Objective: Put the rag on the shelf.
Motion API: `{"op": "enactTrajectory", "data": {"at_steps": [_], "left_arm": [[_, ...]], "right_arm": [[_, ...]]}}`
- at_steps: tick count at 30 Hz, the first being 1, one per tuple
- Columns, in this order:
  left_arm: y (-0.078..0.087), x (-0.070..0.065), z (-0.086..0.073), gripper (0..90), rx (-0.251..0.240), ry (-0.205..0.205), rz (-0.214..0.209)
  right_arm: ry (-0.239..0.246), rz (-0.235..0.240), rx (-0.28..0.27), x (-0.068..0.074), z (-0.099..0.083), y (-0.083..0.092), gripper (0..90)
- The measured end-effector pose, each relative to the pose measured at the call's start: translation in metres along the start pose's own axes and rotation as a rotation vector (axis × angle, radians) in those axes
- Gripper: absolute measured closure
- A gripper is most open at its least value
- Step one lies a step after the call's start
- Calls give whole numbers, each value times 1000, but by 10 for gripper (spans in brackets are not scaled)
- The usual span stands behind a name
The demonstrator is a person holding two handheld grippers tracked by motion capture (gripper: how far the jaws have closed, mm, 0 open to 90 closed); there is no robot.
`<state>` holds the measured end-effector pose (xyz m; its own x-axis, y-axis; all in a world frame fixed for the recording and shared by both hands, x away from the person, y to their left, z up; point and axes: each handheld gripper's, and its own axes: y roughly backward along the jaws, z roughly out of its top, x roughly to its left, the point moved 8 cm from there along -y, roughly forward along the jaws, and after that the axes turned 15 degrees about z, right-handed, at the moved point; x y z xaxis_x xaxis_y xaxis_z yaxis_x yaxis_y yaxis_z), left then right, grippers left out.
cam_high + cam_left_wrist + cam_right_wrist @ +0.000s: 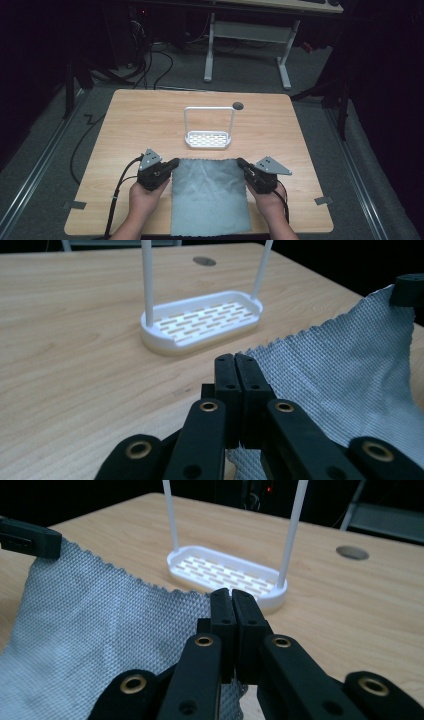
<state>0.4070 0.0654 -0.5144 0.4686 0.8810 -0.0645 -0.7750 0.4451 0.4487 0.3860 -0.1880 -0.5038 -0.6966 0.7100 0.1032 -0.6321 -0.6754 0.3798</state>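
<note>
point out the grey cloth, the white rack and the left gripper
grey cloth (pixel 210 192), high view, middle of the fabric
white rack (pixel 207 140), high view, slotted base
left gripper (pixel 175 162), high view, tips of its shut fingers

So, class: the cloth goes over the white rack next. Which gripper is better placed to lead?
Neither clearly: the left gripper and right gripper each pinch a far corner of the cloth, about equally near the rack.

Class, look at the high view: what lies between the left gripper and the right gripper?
The far edge of the grey cloth spans between the left gripper and the right gripper, each shut on a far corner; the high view shows this.
</note>
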Motion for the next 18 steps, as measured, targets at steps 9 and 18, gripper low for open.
{"op": "enactTrajectory", "data": {"at_steps": [9,18], "left_arm": [[17,0,33,897,-99,-7,7],[29,-4,72,898,-199,-31,21]], "right_arm": [[27,-10,-89,3,33,12,893],[47,-25,-180,0,68,25,893]]}}
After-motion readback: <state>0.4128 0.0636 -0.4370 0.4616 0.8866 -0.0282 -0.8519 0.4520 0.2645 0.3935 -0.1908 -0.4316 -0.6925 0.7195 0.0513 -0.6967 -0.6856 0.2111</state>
